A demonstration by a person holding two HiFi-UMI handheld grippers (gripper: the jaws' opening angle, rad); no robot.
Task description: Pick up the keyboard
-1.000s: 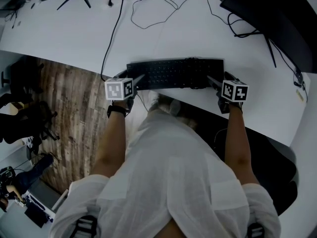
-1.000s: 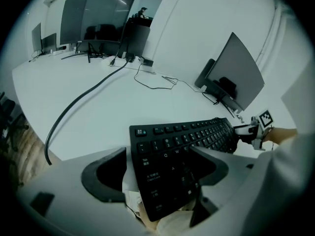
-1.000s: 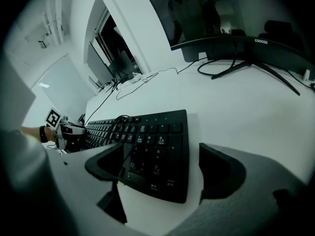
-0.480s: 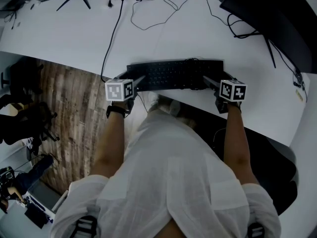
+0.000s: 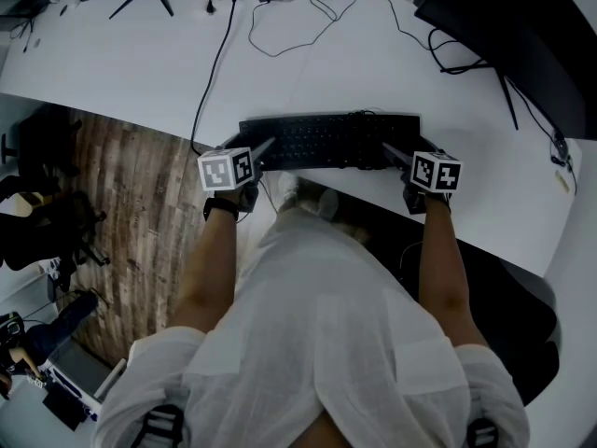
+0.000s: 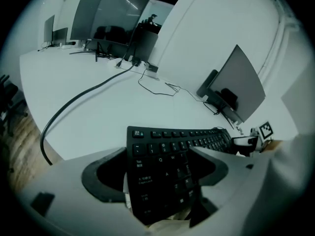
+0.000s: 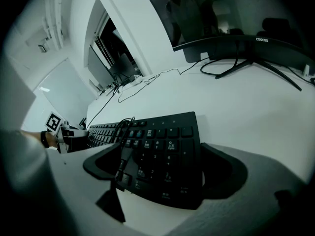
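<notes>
Left gripper (image 6: 157, 151): jaws stand wide apart, straddling the left end of the black keyboard (image 6: 165, 173); the jaw at left of frame sits at the keyboard's edge, the jaw at right overlaps the keys. Right gripper (image 7: 162, 154): jaws likewise apart, with the keyboard's number-pad end filling the space between them; a firm clamp cannot be confirmed at either end. In the head view the keyboard lies along the front edge of the white desk (image 5: 140, 73), centre frame, with one gripper at each end. A black cable (image 5: 211, 63) runs from the upper edge toward the keyboard's left end. A monitor (image 5: 508, 21) occupies the upper right. Wooden floor (image 5: 131, 194) shows at left.
</notes>
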